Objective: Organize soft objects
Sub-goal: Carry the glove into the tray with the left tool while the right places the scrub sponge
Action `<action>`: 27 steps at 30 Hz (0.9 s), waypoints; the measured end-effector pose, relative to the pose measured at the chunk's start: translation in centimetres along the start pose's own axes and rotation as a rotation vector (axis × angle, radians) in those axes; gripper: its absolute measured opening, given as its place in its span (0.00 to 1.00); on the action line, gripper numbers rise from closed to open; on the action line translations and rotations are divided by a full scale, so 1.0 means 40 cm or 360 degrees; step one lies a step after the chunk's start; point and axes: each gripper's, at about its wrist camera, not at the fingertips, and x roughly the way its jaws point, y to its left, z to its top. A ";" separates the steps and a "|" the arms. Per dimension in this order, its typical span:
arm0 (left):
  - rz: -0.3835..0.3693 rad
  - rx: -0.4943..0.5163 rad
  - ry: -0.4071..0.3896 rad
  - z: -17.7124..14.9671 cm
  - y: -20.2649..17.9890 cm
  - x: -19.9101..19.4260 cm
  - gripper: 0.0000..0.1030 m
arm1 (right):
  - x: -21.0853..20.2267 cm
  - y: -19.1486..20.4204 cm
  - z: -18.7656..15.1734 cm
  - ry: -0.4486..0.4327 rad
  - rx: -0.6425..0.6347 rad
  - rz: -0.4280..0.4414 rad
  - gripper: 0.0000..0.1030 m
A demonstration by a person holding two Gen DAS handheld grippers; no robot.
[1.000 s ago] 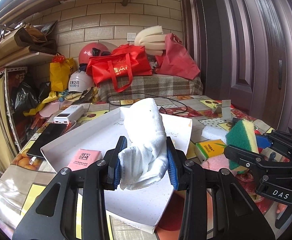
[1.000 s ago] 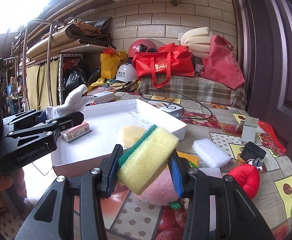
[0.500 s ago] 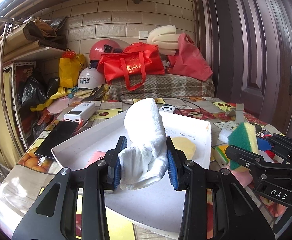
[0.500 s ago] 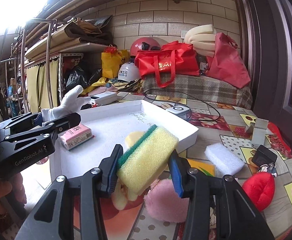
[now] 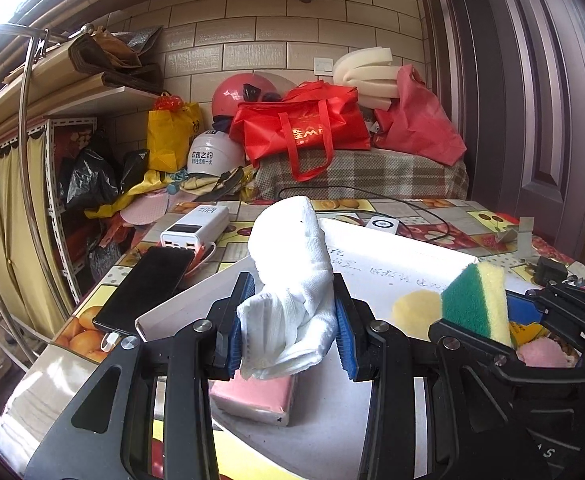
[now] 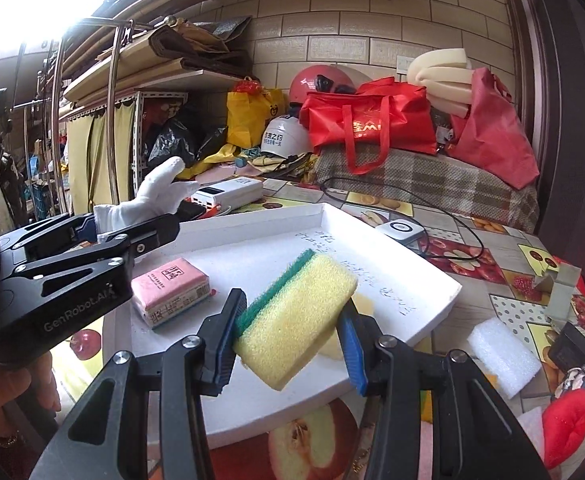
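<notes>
- A cluttered storeroom with a brick-tile wall; the worktop (image 6: 504,276) wears a fruit-print cloth, and a shallow white tray (image 6: 432,304) sits in the middle of it.
- The left gripper (image 5: 288,324) has its fingers clamped on a white glove (image 5: 292,280), held above the tray's near end, over a pink tissue pack (image 6: 170,290) that lies inside the tray.
- The right gripper (image 6: 292,320) has its fingers pressed on a yellow-and-green sponge (image 6: 296,316), held tilted over the tray's near part, above a pale yellow round pad (image 5: 414,312).
- Judged step: carrying both soft things to the tray, neither yet set down.
- Next move calls for lowering each onto bare tray floor, clear of pack and pad, then opening the fingers.
- A white foam block (image 6: 504,356) and a red plush piece (image 6: 568,424) lie outside on the worktop, seemingly left to collect.
</notes>
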 end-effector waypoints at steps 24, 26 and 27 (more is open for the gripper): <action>0.0104 -0.0040 0.0170 0.018 0.028 0.108 0.39 | 0.157 -0.012 0.056 0.0159 0.0091 -0.0026 0.49; 0.0156 -0.0078 0.0128 0.017 0.040 0.094 0.49 | 0.157 -0.015 0.056 0.0159 0.0100 -0.0041 0.56; 0.0198 -0.0114 0.0100 0.017 0.051 0.085 0.64 | 0.155 -0.018 0.056 0.0154 0.0109 -0.0052 0.62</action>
